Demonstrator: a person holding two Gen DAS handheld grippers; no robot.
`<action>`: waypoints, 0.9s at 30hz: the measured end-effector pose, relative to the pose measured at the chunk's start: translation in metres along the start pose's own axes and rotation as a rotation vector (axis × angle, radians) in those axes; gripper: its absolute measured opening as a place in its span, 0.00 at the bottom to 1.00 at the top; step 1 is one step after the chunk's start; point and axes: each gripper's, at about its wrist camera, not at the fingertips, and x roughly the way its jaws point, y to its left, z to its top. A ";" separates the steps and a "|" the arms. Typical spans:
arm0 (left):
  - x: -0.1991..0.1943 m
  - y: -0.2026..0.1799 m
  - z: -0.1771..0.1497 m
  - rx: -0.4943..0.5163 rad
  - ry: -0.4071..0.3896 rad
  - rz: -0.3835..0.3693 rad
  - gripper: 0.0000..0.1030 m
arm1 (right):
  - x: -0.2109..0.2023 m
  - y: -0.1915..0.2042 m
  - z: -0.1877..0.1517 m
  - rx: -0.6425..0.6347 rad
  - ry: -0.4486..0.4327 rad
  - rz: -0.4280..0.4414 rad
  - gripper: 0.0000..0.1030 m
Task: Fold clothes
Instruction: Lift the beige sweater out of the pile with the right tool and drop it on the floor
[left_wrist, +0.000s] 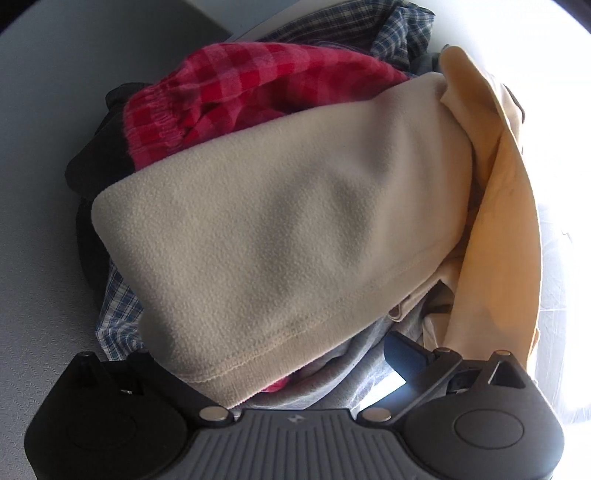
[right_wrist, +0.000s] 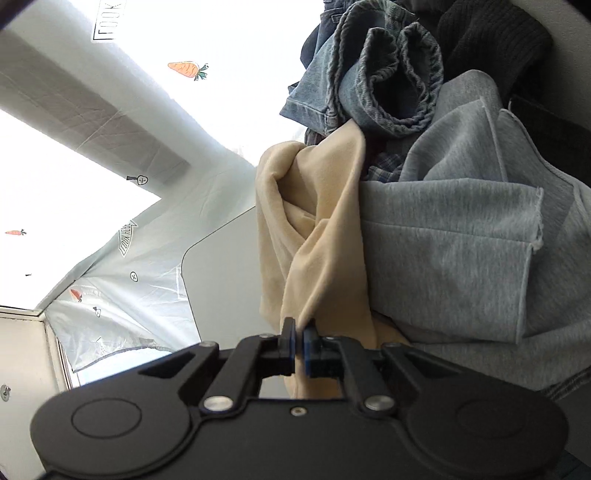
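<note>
A pile of clothes fills the left wrist view: a cream fleece (left_wrist: 288, 229) on top, a red checked garment (left_wrist: 258, 81) behind it, a pale yellow garment (left_wrist: 495, 221) at the right. My left gripper (left_wrist: 266, 369) is open over the pile; the fleece hem covers its left finger, the right finger (left_wrist: 406, 354) shows. In the right wrist view my right gripper (right_wrist: 299, 347) is shut on a fold of the pale yellow garment (right_wrist: 317, 229). A grey sweatshirt (right_wrist: 461, 240) lies right of it, with jeans (right_wrist: 369, 81) behind.
A blue checked shirt (left_wrist: 122, 314) and dark clothes (left_wrist: 99, 155) sit under the pile on the grey table (left_wrist: 40, 110). A white curtain with carrot prints (right_wrist: 147, 229) hangs at the left of the right wrist view, beyond the table's corner (right_wrist: 221, 266).
</note>
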 end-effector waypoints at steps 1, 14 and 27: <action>-0.002 -0.007 -0.001 0.023 -0.005 0.002 0.98 | -0.006 0.011 0.000 -0.022 -0.006 0.026 0.04; -0.041 -0.103 -0.053 0.301 -0.103 -0.011 0.98 | -0.126 0.118 0.003 -0.168 -0.176 0.286 0.03; -0.030 -0.129 -0.262 0.596 0.037 -0.158 0.98 | -0.315 0.236 -0.058 -0.412 -0.265 0.421 0.04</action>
